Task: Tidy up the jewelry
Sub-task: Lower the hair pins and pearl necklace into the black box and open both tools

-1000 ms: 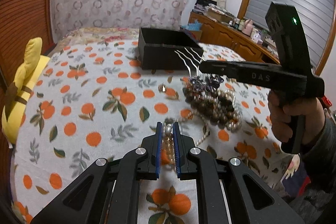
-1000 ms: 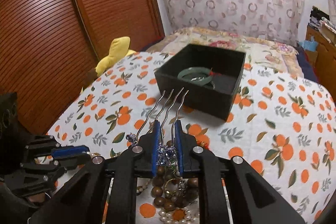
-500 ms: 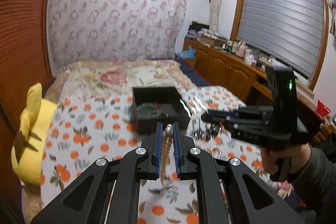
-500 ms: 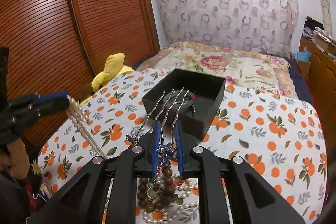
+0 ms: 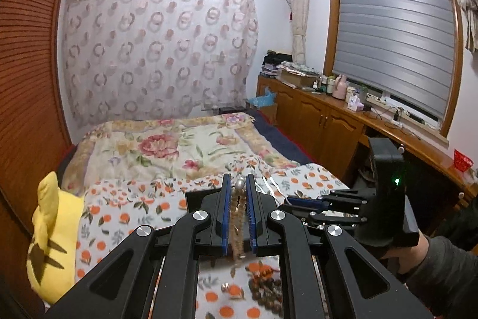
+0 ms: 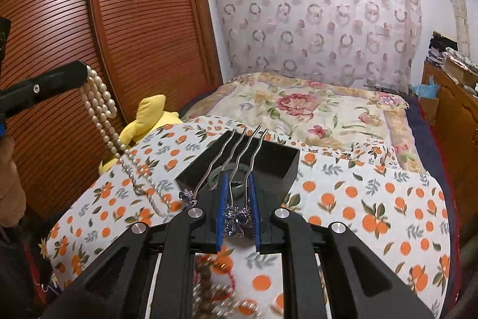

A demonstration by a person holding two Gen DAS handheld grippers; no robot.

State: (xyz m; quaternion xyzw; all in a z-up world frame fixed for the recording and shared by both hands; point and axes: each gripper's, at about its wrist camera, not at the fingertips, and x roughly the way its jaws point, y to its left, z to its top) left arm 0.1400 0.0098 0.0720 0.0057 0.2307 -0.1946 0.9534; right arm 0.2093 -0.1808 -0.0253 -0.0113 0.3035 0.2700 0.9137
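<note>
The left gripper (image 5: 238, 190) is clamped on a long white pearl necklace (image 6: 103, 112) dangling over the orange-print cloth (image 6: 358, 199); the right gripper (image 6: 237, 199) pinches a silver four-pronged hair comb (image 6: 239, 151) above the black open box (image 6: 280, 160). Lower the comb flat inside before releasing.

Black box (image 5: 194, 196) mostly hidden behind left tongs (image 5: 238, 217) in left view; contents unseen there. Green bangle (image 6: 236, 171) in box half covered by hairpin (image 6: 236, 166) prongs and right tongs (image 6: 238, 217). Bead pile (image 6: 215, 289) blurred, cut by bottom edge; pieces indistinguishable. Pearl necklace (image 6: 101, 109) lower end blurred on tablecloth (image 6: 358, 214). Bottles on cabinet (image 5: 337, 85) too small to identify.
</note>
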